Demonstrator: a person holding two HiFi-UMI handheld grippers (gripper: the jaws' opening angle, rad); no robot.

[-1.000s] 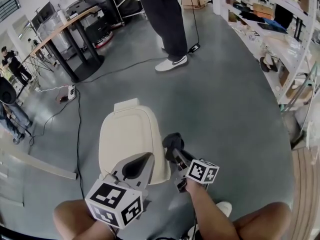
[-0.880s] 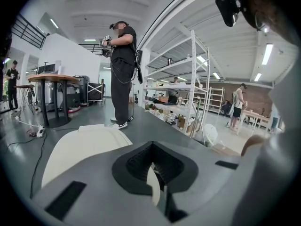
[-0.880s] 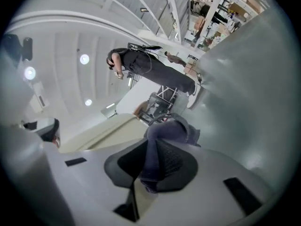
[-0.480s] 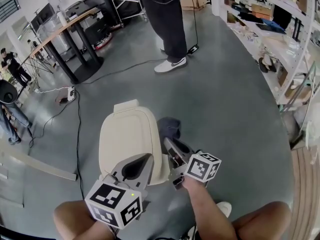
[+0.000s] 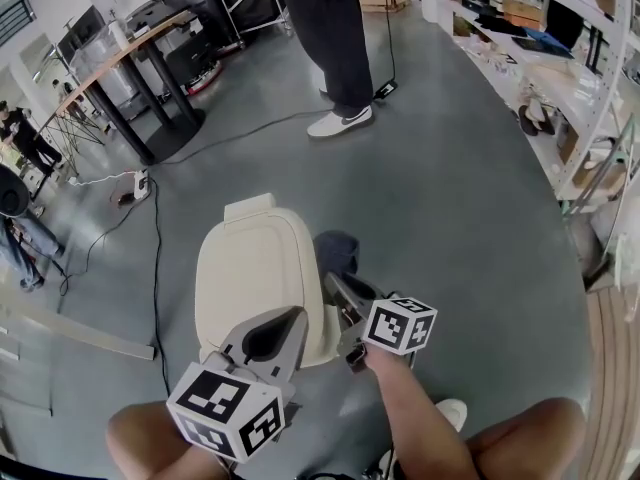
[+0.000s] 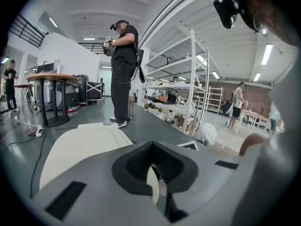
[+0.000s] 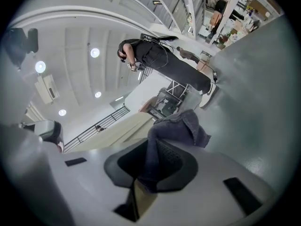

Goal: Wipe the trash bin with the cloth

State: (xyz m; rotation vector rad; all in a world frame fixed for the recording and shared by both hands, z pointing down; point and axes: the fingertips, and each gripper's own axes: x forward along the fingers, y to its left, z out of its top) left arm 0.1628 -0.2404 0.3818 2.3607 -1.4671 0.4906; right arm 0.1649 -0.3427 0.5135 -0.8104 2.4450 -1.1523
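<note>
A cream trash bin (image 5: 255,273) with a closed lid stands on the grey floor just in front of me. My right gripper (image 5: 340,303) is shut on a dark blue-grey cloth (image 5: 338,251), which is pressed against the bin's right side near the top edge. In the right gripper view the cloth (image 7: 181,126) bunches out from the right gripper (image 7: 155,166), with the bin's cream wall (image 7: 120,131) to the left. My left gripper (image 5: 287,318) hovers over the bin's near edge, shut with nothing in it. The lid (image 6: 80,147) fills the left gripper view beyond the left gripper (image 6: 153,161).
A person (image 5: 335,48) stands on the floor beyond the bin. A round table on black legs (image 5: 150,88) is at the far left, with cables (image 5: 155,228) trailing past the bin's left side. Shelving (image 5: 545,68) lines the right. My knees frame the bottom edge.
The right gripper has slid the cloth away from me along the bin's right side. The left gripper and the bin have stayed put.
</note>
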